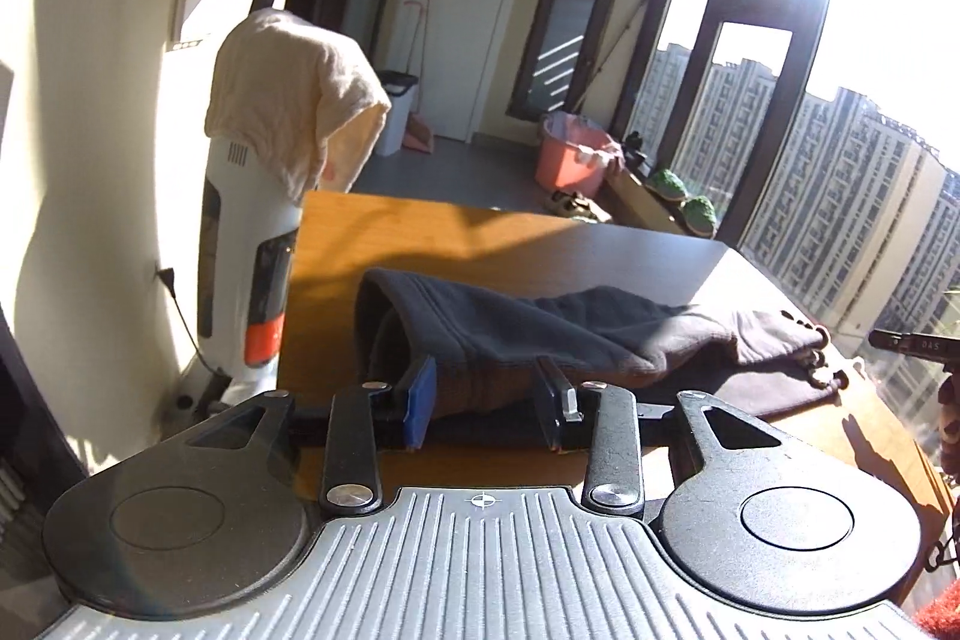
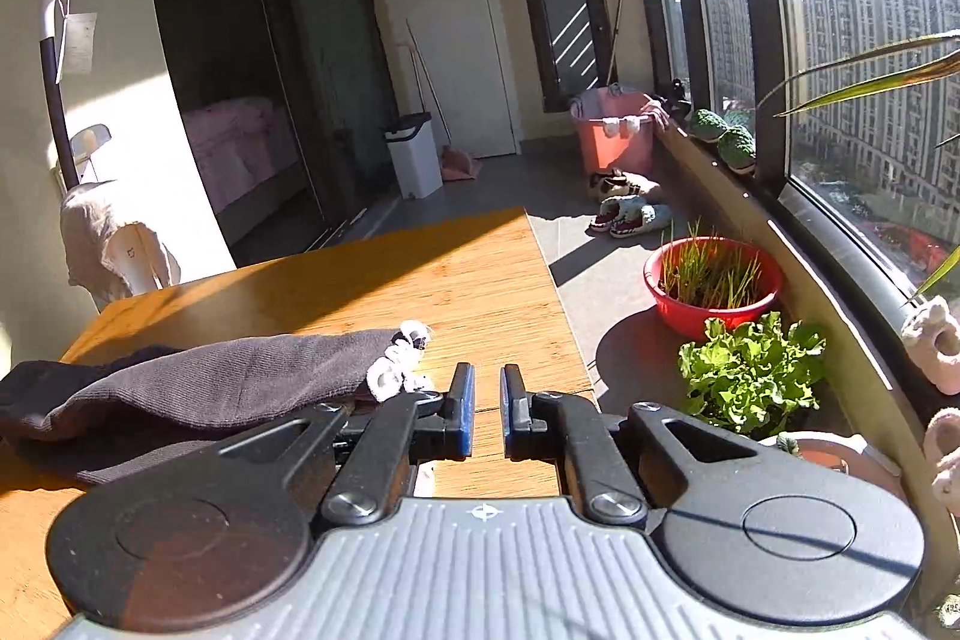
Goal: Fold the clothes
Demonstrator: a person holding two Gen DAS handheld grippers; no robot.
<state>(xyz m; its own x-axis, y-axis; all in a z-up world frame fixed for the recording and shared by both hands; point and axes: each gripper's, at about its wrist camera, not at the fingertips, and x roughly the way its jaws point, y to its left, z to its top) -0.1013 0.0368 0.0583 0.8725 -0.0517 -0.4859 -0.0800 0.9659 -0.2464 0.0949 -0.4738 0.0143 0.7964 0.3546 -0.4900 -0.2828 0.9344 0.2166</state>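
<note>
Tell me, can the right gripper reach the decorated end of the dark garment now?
Probably yes. The right gripper, slightly open and holding nothing, sits just right of the dark garment, with only bare table between.

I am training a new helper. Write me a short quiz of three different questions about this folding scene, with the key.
1. True or false: the right tool grips the dark garment.
2. The left tool has its fingers: A) open around the dark garment's edge, B) shut on a bucket, C) out of view.
3. Fill in: the garment lies on a wooden ____.

Key: 1 false, it is beside the garment with nothing between its fingers; 2 A; 3 table.
</note>
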